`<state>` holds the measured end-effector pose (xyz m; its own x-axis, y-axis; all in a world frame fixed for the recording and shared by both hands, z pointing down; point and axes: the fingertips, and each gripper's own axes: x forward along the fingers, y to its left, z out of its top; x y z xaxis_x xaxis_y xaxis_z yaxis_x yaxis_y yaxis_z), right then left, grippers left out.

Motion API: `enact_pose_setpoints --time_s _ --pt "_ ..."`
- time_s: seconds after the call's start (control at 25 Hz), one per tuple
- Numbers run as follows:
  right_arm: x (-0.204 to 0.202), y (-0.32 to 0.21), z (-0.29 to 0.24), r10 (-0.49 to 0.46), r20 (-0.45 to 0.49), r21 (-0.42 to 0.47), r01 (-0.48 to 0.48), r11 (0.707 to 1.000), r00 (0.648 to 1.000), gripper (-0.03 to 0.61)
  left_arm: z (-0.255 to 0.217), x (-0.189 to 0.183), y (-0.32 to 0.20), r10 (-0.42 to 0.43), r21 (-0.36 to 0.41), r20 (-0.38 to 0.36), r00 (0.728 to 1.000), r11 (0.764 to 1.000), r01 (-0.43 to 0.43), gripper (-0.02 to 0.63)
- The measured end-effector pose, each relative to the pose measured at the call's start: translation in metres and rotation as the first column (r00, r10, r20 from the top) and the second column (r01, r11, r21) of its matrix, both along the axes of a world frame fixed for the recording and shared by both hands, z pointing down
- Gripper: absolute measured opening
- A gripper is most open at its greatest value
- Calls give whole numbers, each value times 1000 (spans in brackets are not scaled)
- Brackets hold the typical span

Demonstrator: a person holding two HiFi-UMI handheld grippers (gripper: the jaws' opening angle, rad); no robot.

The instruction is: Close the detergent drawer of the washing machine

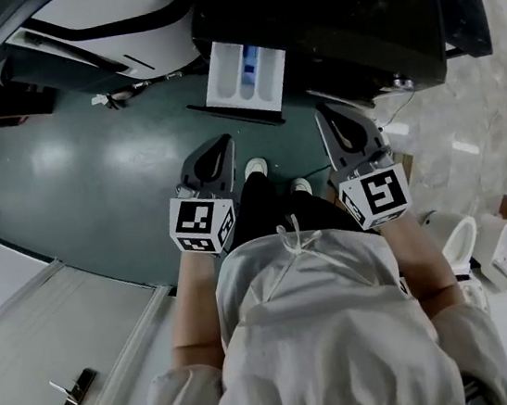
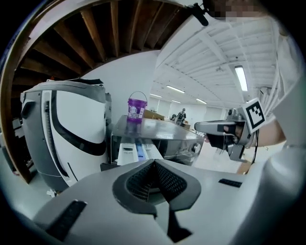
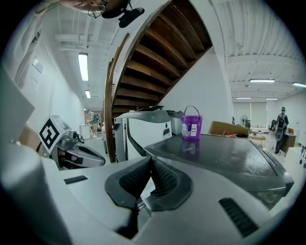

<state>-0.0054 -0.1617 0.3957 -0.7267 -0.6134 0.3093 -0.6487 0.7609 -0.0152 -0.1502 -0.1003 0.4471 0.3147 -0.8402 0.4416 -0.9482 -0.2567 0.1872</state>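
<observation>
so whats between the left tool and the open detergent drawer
Nothing. In the head view only green floor shows in the gap between the left tool and the detergent drawer; the left gripper view sees the drawer unobstructed.

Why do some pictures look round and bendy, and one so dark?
Both gripper views are wide-angle: black corners, and the staircase bends in the right gripper view. The head view is dim: the washing machine looks nearly black, the drawer bright white.

White detergent drawer (image 1: 243, 77) with a blue middle compartment, pulled out and open upward at upper centre of the head view, jutting down-frame from the front of the dark-topped washing machine (image 1: 330, 18) at upper right.
</observation>
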Motion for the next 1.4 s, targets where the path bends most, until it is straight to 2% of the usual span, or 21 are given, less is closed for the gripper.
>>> enact_pose_setpoints --time_s 0.12,0.28,0.64,0.84,1.08,1.4 --pt "-11 -9 9 45 -9 -1 -45 999 999 6 22 -6 -7 67 -22 27 997 998 -66 20" --pt "-18 -15 23 110 -16 -17 -111 994 994 6 50 -8 -16 127 -35 4 992 991 -127 20" --pt "-29 -13 45 190 -40 -29 -191 981 981 6 93 -12 -33 213 -53 47 976 976 -210 20" --pt "-30 -14 47 225 -20 -37 -225 974 974 6 88 -9 -39 218 -41 -48 975 975 -220 19" --pt "-27 -14 49 252 -33 -27 -253 967 967 6 89 -6 -42 220 -15 -34 975 975 -221 18" --pt "-28 -19 52 264 -65 -18 -266 964 962 6 88 -8 -69 192 5 -68 979 981 -192 18"
